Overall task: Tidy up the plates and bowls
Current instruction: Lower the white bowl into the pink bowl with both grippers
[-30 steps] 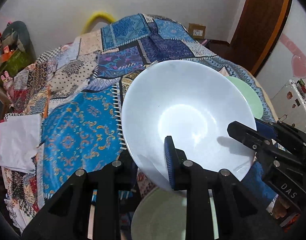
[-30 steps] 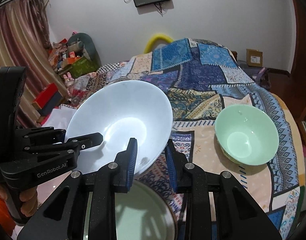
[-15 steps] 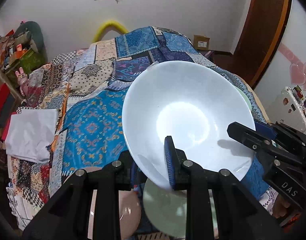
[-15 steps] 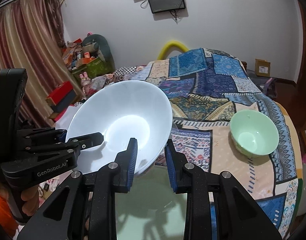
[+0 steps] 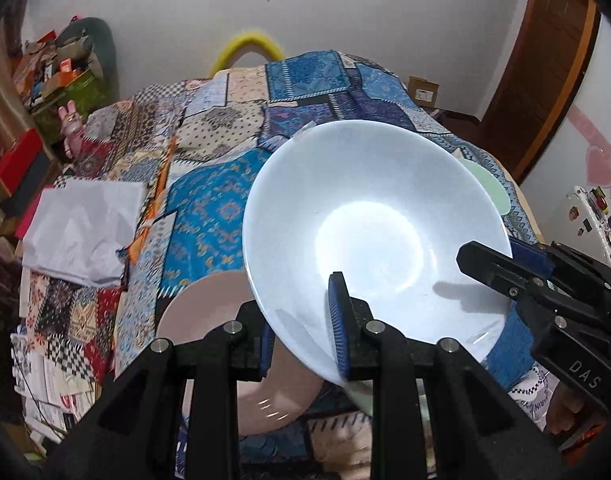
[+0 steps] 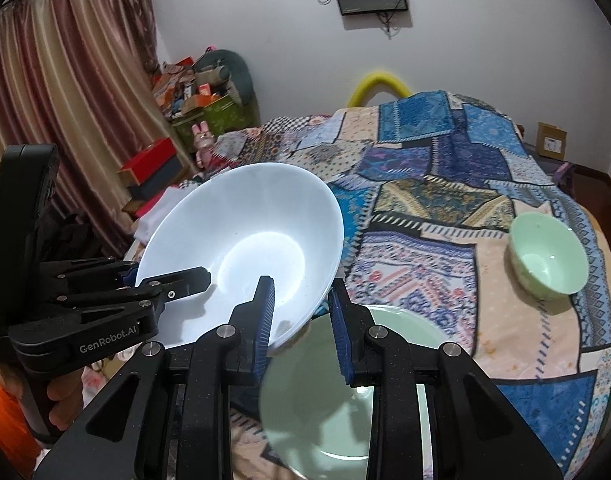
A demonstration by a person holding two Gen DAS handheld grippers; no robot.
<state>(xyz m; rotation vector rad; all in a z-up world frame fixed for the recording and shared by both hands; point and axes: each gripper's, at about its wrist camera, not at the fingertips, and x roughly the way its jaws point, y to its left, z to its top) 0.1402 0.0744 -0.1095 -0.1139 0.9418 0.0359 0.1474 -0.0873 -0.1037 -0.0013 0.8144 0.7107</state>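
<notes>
Both tongs (image 6: 301, 322) clamp white bowl (image 6: 241, 256) rim.

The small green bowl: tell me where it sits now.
In the right wrist view the small green bowl sits on the patchwork quilt at far right, apart from the green plate.

- My view ahead is mostly filled by the white bowl (image 5: 369, 232); both sets of fingers clamp its near rim, so neither gripper has room to swing inward.
- Right under my left gripper (image 5: 305, 340) lies a pink plate (image 5: 209, 316); under my right gripper (image 6: 301, 324) a green plate (image 6: 345, 392). Any drop meets those first.
- The green bowl (image 6: 547, 256) sits well to the right on the bed (image 6: 425, 200), with bare quilt between it and the green plate: I could pass there.
- The far half of the bed is open quilt.
- On the left, a white folded cloth (image 5: 81, 232) and stacked boxes (image 6: 153, 168) crowd the bed's edge.
</notes>
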